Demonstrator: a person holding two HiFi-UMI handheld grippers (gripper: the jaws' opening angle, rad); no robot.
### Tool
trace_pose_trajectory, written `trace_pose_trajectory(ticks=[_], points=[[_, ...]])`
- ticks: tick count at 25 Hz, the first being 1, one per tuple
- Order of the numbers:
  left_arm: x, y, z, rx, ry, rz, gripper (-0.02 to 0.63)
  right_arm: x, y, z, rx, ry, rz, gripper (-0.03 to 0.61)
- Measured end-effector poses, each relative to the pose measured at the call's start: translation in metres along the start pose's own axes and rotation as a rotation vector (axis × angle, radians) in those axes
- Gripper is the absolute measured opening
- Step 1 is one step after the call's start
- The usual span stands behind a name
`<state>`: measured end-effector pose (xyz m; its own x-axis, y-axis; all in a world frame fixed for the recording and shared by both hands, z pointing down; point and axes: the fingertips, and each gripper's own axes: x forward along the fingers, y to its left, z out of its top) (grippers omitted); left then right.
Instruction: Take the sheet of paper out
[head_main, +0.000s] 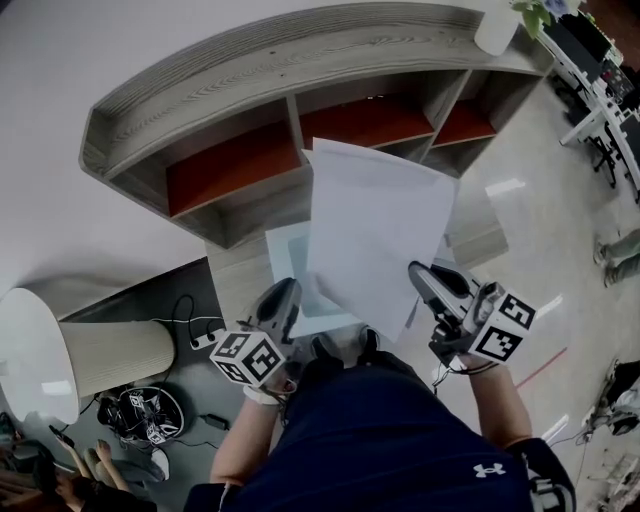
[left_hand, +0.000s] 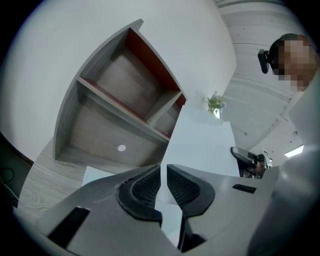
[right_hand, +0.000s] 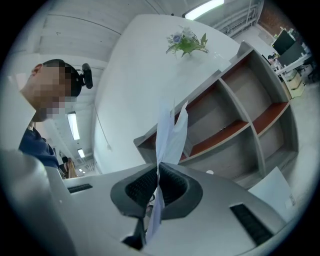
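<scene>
**A:** What's closest in?

**B:** The right gripper (right_hand: 159, 175). Its two pads are pressed together on the lower edge of the sheet of paper (right_hand: 170, 132), which rises out of them edge-on and slightly curled.

**A:** And the other one?

**B:** The left gripper (left_hand: 163, 172) has its pads a narrow slit apart, with nothing clamped (only a pale surface shows through the gap).

**A:** Where's the sheet, seen from above?

**B:** In the head view it's raised and tilted, pinched near its lower right corner. It stands in front of the curved shelf unit (head_main: 250, 75) and hides part of it. A pale blue sleeve (head_main: 285, 250) lies flat on the grey wooden top (head_main: 235, 285) to the sheet's left, partly behind it.

**A:** Does the left gripper touch that sleeve?

**B:** Its tip sits at the sleeve's near left edge. I can't make out whether they touch.

**A:** And farther out?

**B:** The shelf compartments have red-orange floors, and a small plant (right_hand: 187, 42) stands on top of the unit. The person's dark blue garment (head_main: 380, 440) fills the bottom of the head view.
</scene>
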<state>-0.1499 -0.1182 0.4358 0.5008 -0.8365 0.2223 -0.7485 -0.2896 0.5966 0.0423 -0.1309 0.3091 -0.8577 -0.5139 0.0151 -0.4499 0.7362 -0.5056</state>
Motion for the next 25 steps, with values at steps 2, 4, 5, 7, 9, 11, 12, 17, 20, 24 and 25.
trace_pose_trajectory(ticks=[2, 4, 5, 7, 9, 11, 12, 17, 20, 24, 25], points=[[-0.001, 0.003, 0.000, 0.001, 0.000, 0.005, 0.049, -0.001, 0.000, 0.003, 0.010, -0.015, 0.025, 0.014], [-0.002, 0.007, -0.001, 0.001, 0.001, 0.011, 0.049, -0.001, -0.001, 0.005, 0.029, -0.030, 0.045, 0.014], [-0.003, 0.008, -0.002, -0.001, 0.003, 0.015, 0.049, -0.002, -0.003, 0.006, 0.041, -0.036, 0.050, 0.014], [-0.003, 0.008, -0.004, -0.007, 0.010, 0.022, 0.049, -0.007, -0.009, 0.008, 0.072, -0.046, 0.053, 0.014], [-0.004, 0.007, -0.007, -0.010, 0.020, 0.025, 0.049, -0.012, -0.015, 0.009, 0.101, -0.057, 0.050, 0.014], [-0.004, 0.008, -0.010, -0.013, 0.028, 0.026, 0.049, -0.017, -0.019, 0.009, 0.119, -0.066, 0.044, 0.014], [-0.004, 0.008, -0.010, -0.014, 0.029, 0.026, 0.049, -0.018, -0.021, 0.009, 0.124, -0.069, 0.040, 0.015], [-0.003, 0.005, -0.013, -0.014, 0.032, 0.020, 0.049, -0.027, -0.027, 0.007, 0.125, -0.080, 0.014, 0.014], [-0.004, 0.002, -0.017, -0.018, 0.042, 0.015, 0.049, -0.032, -0.026, 0.006, 0.122, -0.080, 0.004, 0.014], [-0.004, 0.002, -0.018, -0.017, 0.042, 0.006, 0.049, -0.032, -0.024, 0.004, 0.115, -0.077, 0.001, 0.015], [-0.004, 0.002, -0.019, -0.018, 0.042, 0.005, 0.049, -0.032, -0.024, 0.003, 0.113, -0.076, 0.000, 0.014]])
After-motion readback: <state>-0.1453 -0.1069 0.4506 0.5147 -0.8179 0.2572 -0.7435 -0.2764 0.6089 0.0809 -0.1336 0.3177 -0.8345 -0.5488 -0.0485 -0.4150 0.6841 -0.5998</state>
